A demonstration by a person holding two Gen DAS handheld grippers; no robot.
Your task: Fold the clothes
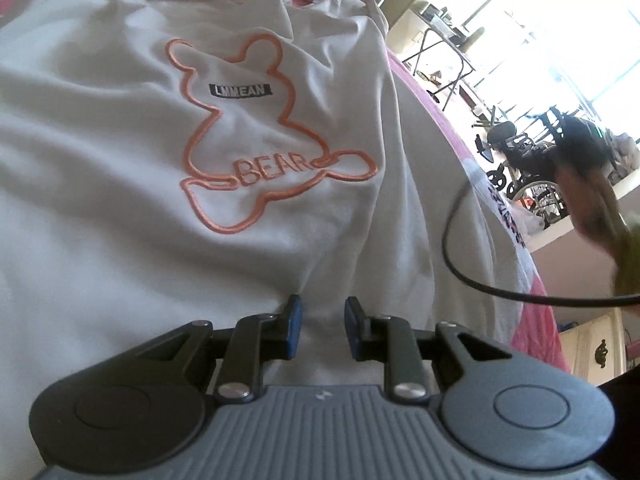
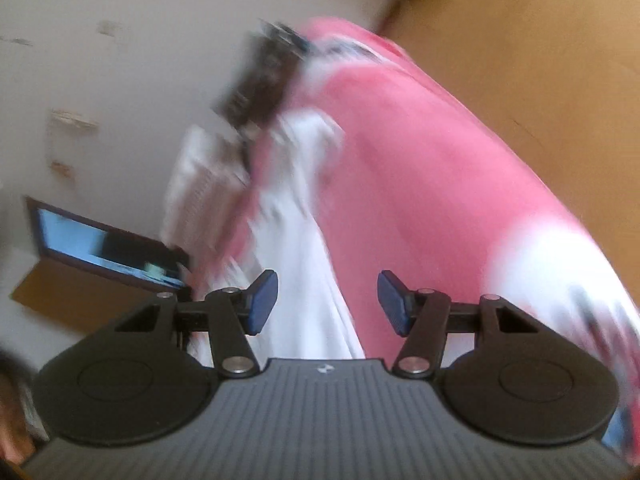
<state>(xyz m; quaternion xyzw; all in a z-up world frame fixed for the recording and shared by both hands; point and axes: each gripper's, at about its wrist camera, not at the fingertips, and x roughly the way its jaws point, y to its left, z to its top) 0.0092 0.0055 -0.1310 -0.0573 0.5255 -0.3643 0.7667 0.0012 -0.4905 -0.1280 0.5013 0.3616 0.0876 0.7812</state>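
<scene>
A white T-shirt (image 1: 168,168) with an orange bear outline and the word BEAR lies spread on a pink bedcover (image 1: 452,152). My left gripper (image 1: 322,312) hovers low over the shirt's near part, jaws a little apart, nothing between the blue pads. In the blurred right wrist view, my right gripper (image 2: 327,292) is open wide in the air, with a rumpled strip of white cloth (image 2: 304,248) and the pink cover (image 2: 432,184) beyond it. The right gripper's body shows blurred at the right of the left wrist view, trailing a black cable (image 1: 452,256).
A second white printed cloth (image 1: 508,216) lies at the bed's right edge. Beyond the bed stand a wheelchair (image 1: 524,160), a folding table (image 1: 444,56) and bright windows. A dark garment (image 2: 260,80) sits at the bed's far end, a framed screen (image 2: 104,248) near the wall.
</scene>
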